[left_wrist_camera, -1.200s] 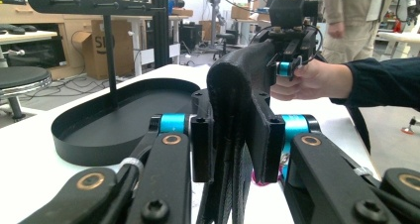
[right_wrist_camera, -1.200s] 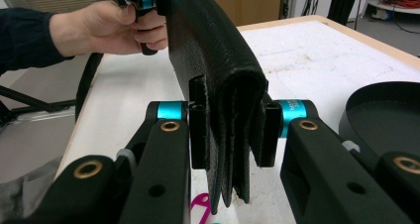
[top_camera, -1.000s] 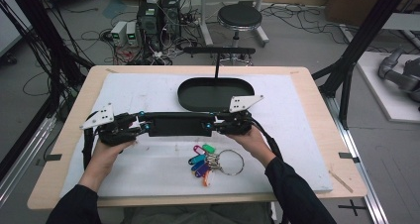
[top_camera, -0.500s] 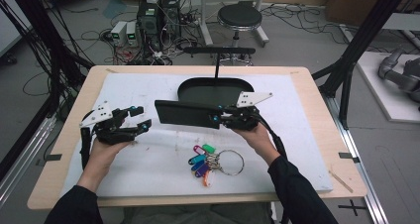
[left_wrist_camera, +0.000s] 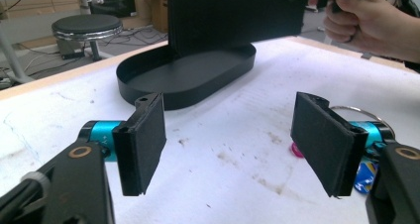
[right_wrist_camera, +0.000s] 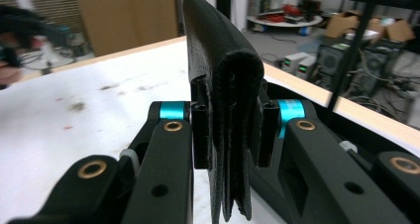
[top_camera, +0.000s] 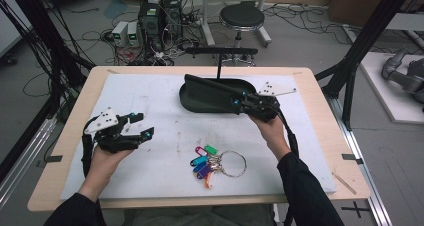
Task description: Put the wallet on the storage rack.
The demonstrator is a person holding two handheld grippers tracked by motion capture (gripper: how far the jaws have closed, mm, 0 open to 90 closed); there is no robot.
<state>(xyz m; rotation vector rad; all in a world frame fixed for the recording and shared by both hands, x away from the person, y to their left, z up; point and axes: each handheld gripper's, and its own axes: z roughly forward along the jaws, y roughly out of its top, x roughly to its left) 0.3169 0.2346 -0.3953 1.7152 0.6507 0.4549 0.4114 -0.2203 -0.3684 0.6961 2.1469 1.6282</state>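
A: Judging by how things lie now, where does the job stand?

B: About midway, I'd say. The right claw (top_camera: 239,104) is clamped on one end of a black folded wallet (top_camera: 209,93) and holds it up on edge over the black oval tray (top_camera: 189,105) at the far side of the counter (top_camera: 150,73). The right gripper view shows both pads pressing the wallet's (right_wrist_camera: 225,115) folded layers from either side.

A: And the left claw?

B: The left claw (top_camera: 142,126) stands wide, its jaws having just been opening, with nothing between them. It sits near the counter's left edge, well apart from the wallet. In its own view the pads (left_wrist_camera: 143,140) face each other over bare white mat, with the tray (left_wrist_camera: 188,80) and the hanging wallet (left_wrist_camera: 233,13) farther off.

A: So one hand has let go and the other carries.

B: That's my reading. The wallet is off the mat and above the tray, but I can't tell whether its lower edge touches the tray floor. It isn't lying flat inside.

A: What's left?

B: Likely lowering it into the tray and releasing. The key ring with coloured tags (top_camera: 210,162) lies untouched on the mat near the front, between the two hands, so that probably has its turn to come.
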